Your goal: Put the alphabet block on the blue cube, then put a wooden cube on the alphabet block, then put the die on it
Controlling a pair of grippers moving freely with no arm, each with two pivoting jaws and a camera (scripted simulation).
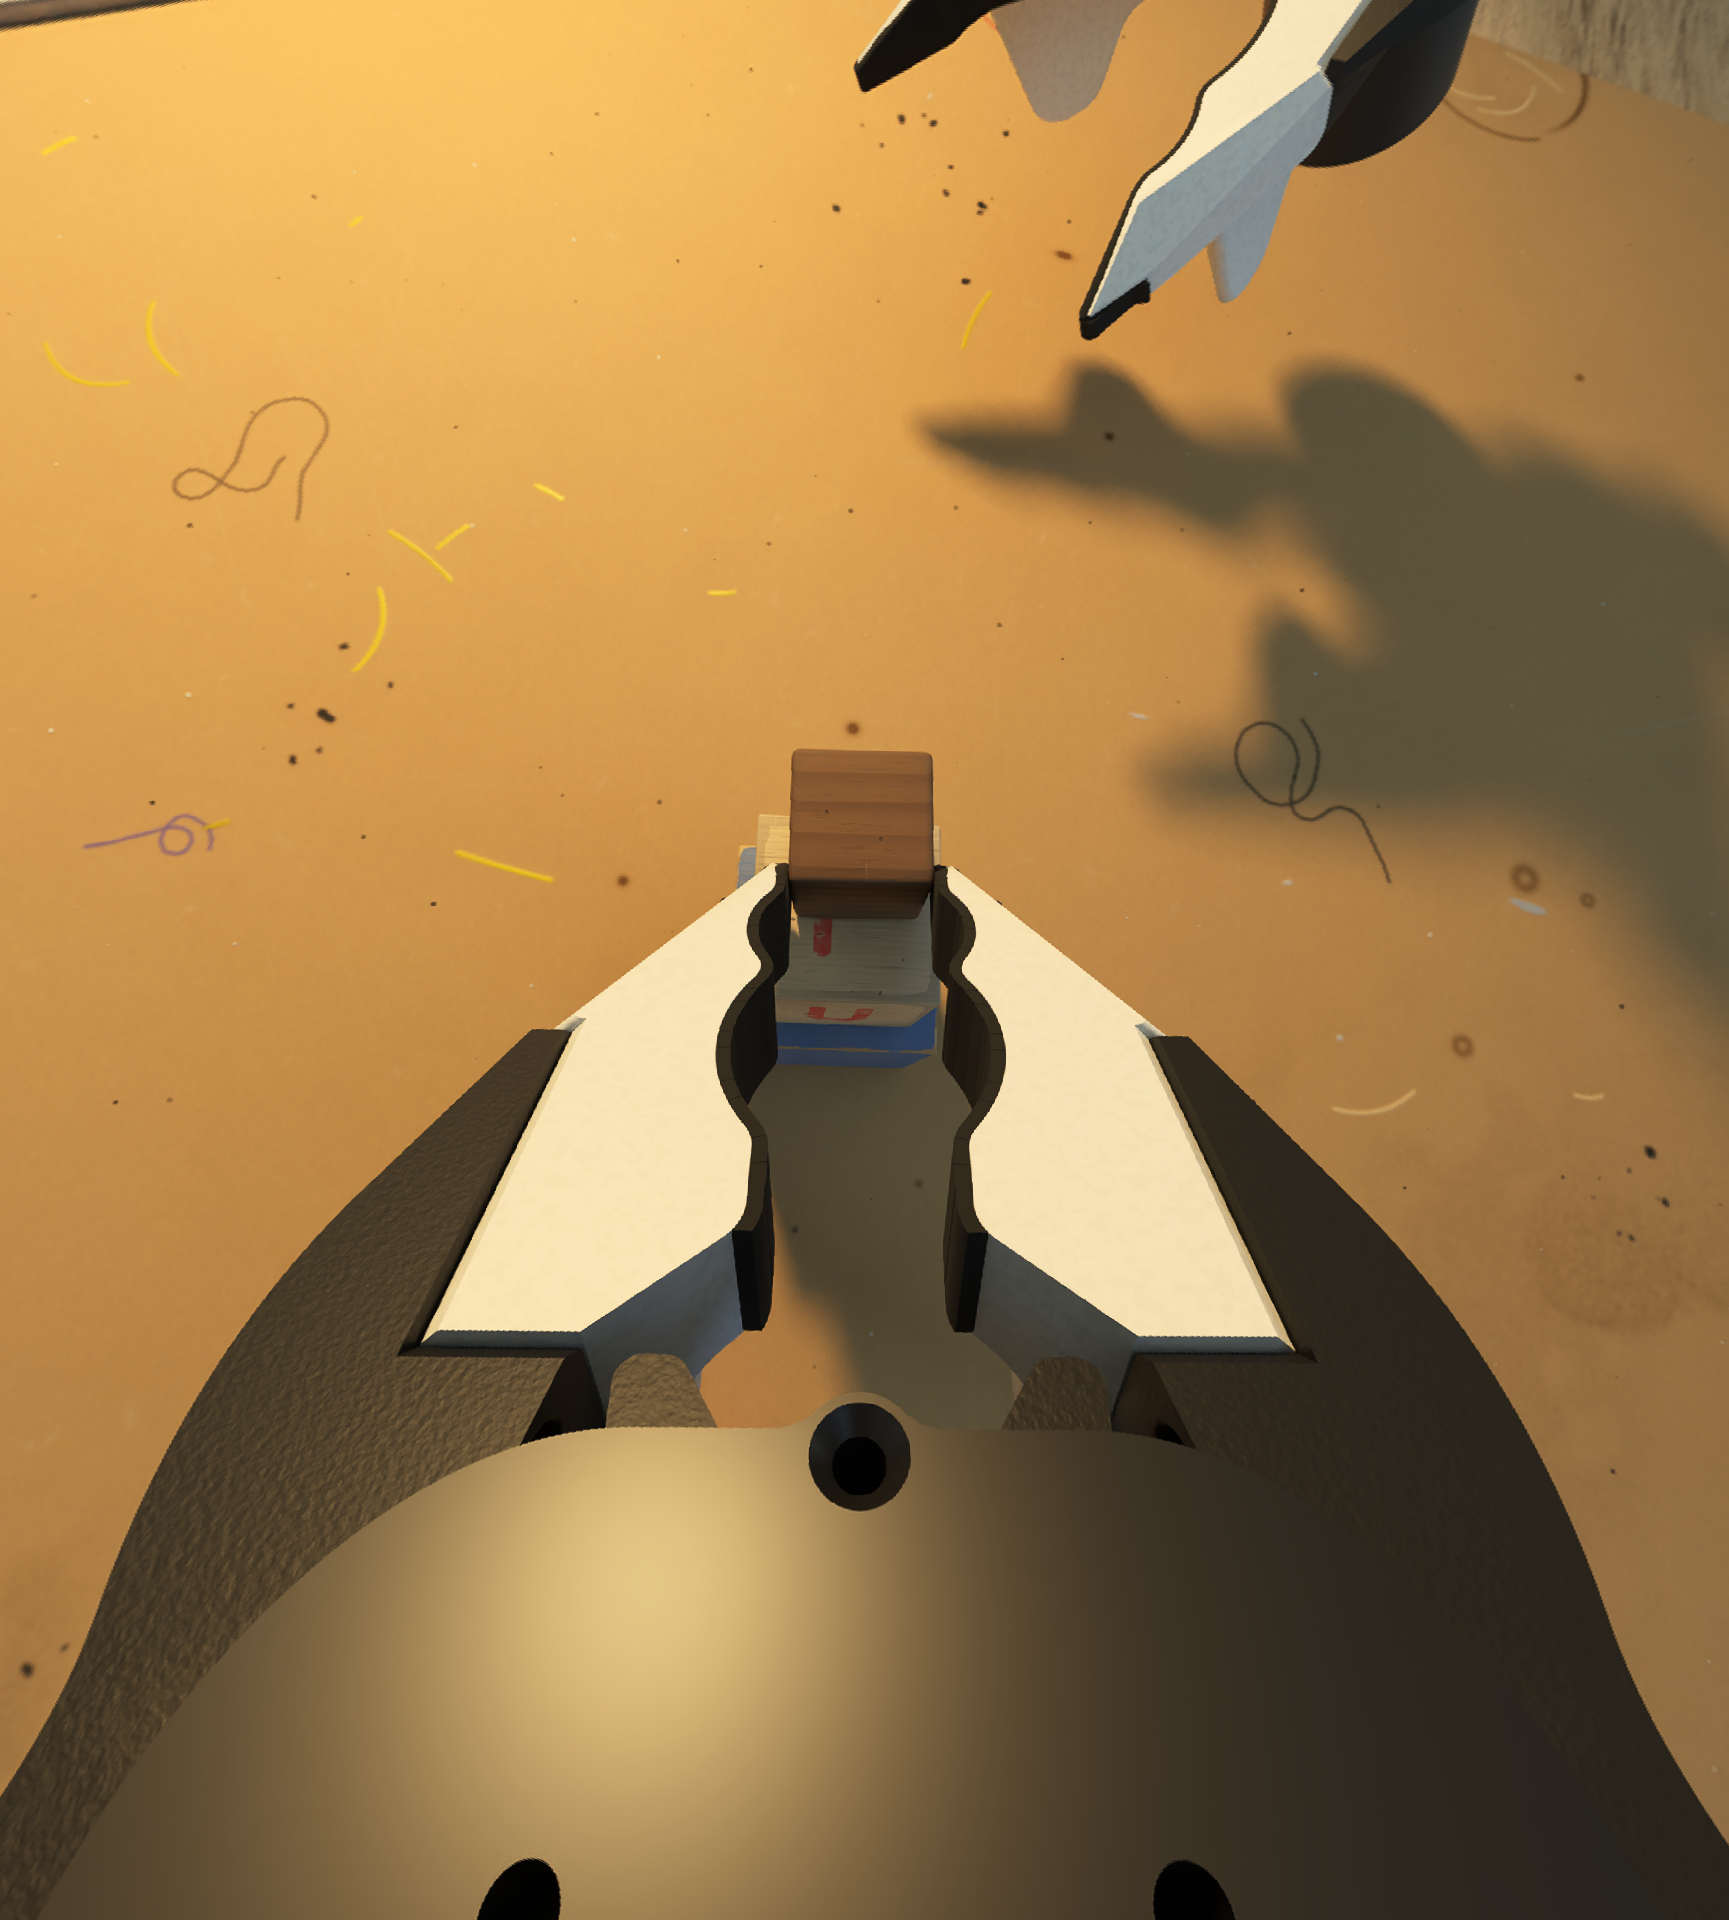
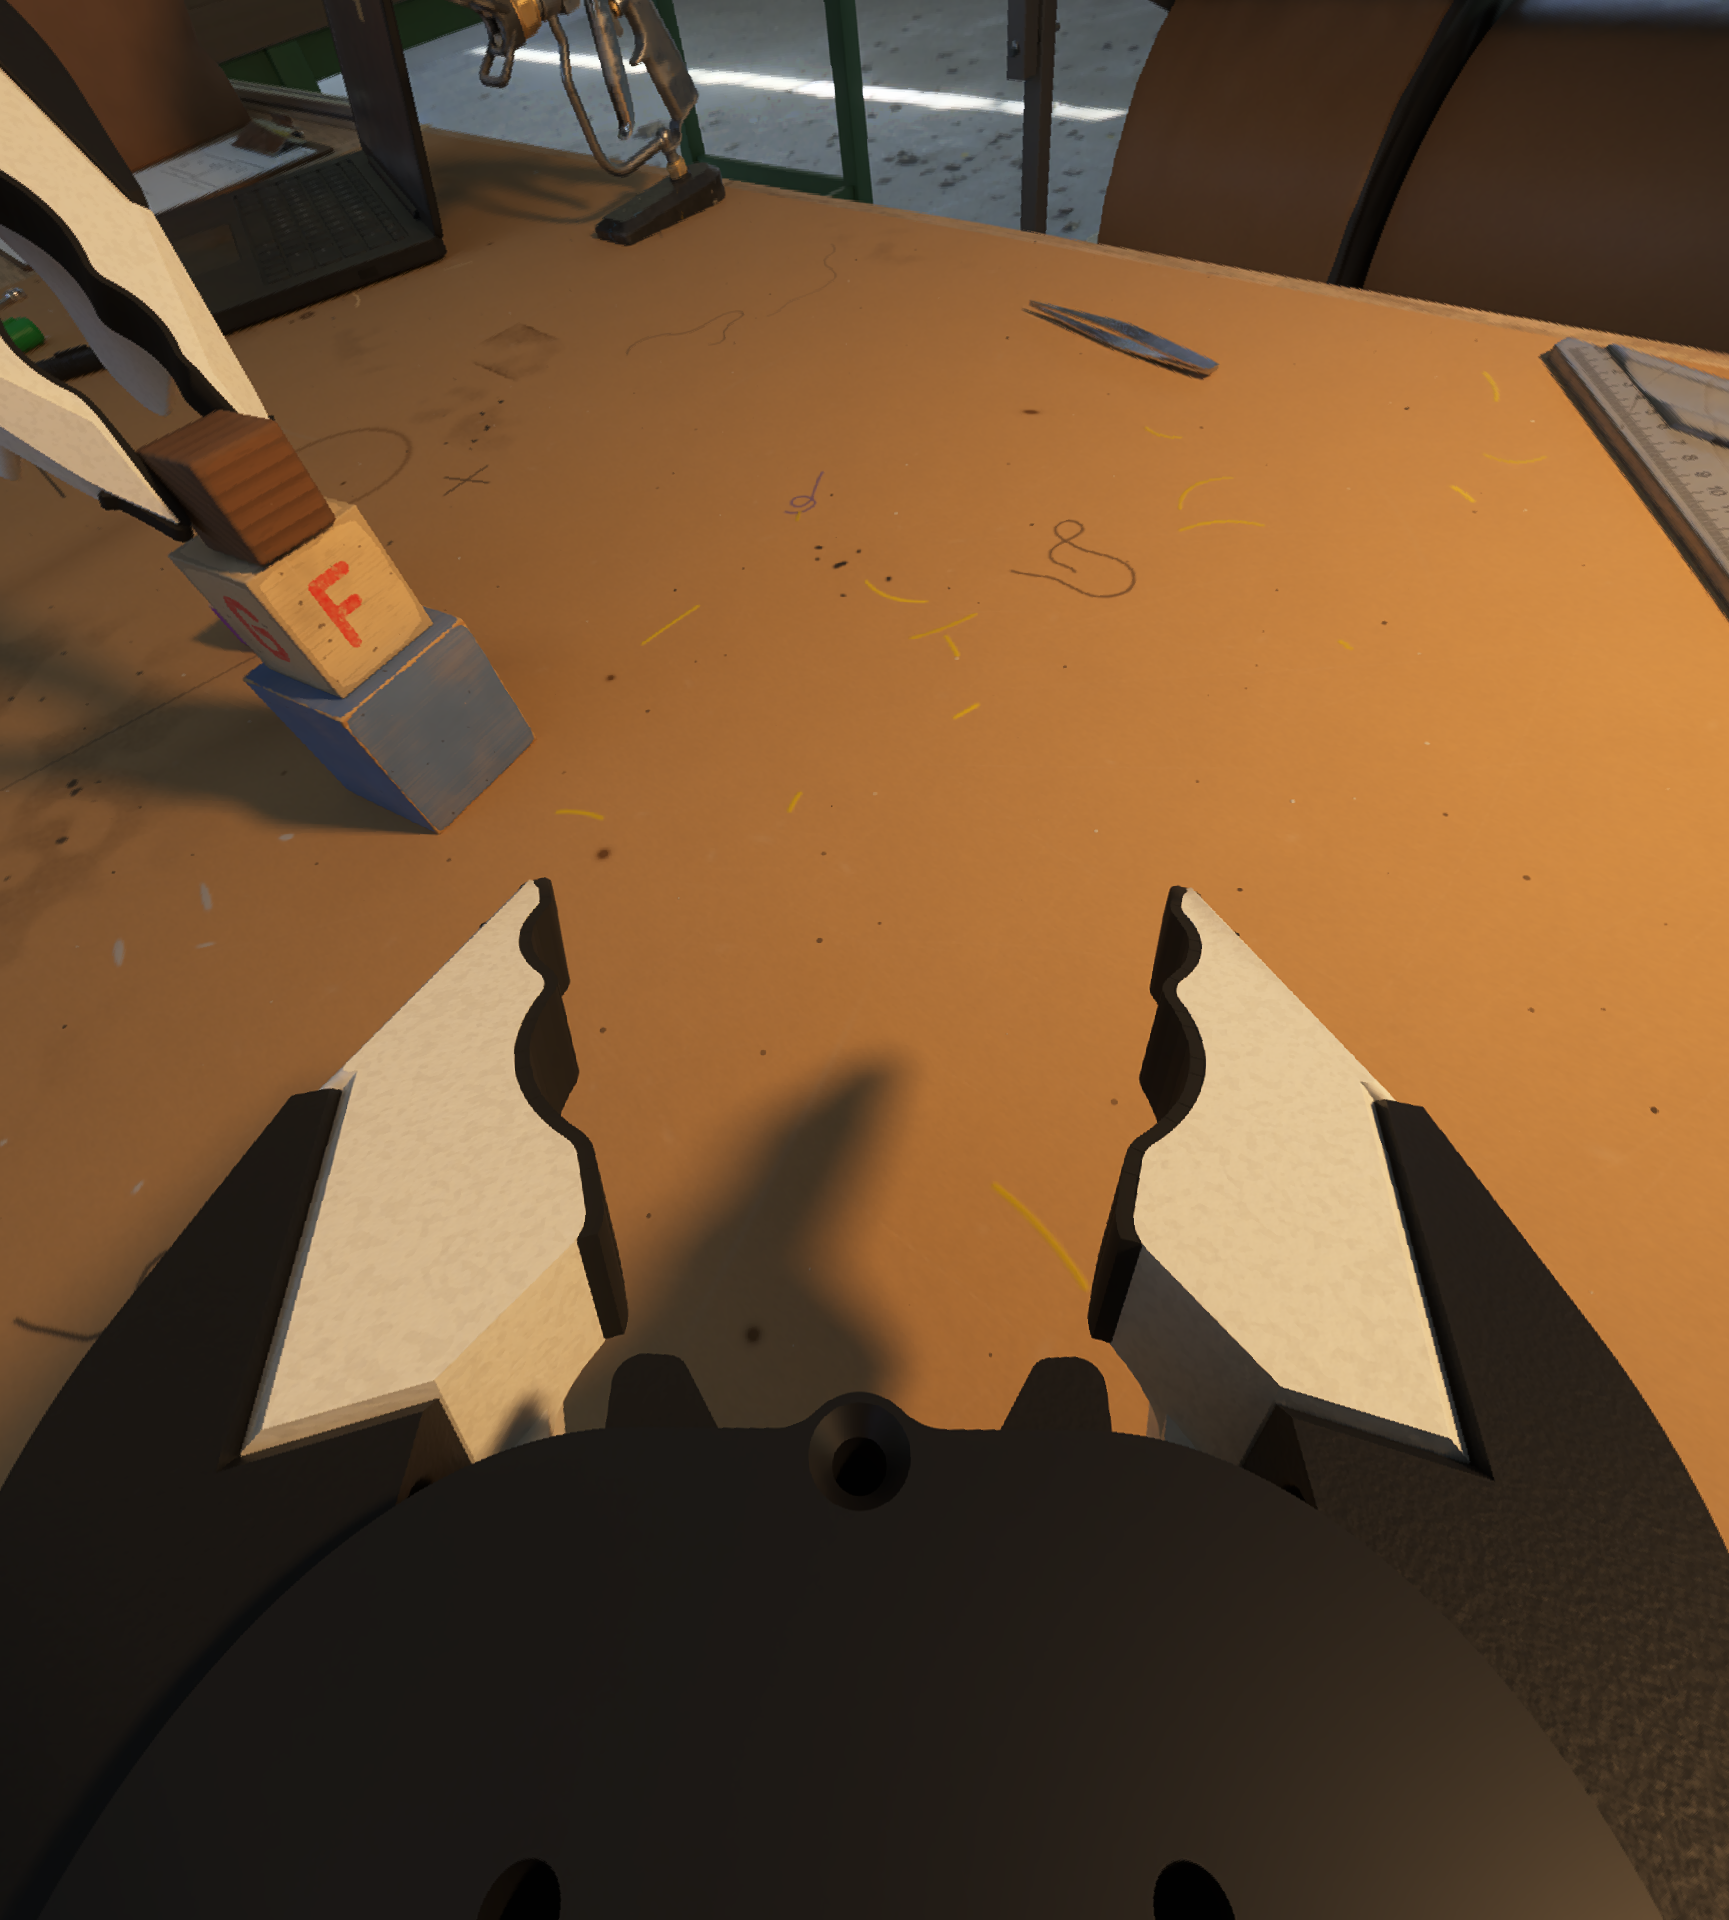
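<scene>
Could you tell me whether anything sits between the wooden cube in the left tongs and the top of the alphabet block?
Nothing visible does. The left tongs hold the wooden cube right over the alphabet block, which sits on the blue cube; whether they already touch is unclear.

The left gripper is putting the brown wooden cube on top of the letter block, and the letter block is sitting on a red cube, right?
Not quite: the cube at the bottom is blue, not red, as the right wrist view shows. The left gripper does hold the wooden cube on top of the alphabet block, which sits on the blue cube.
</scene>
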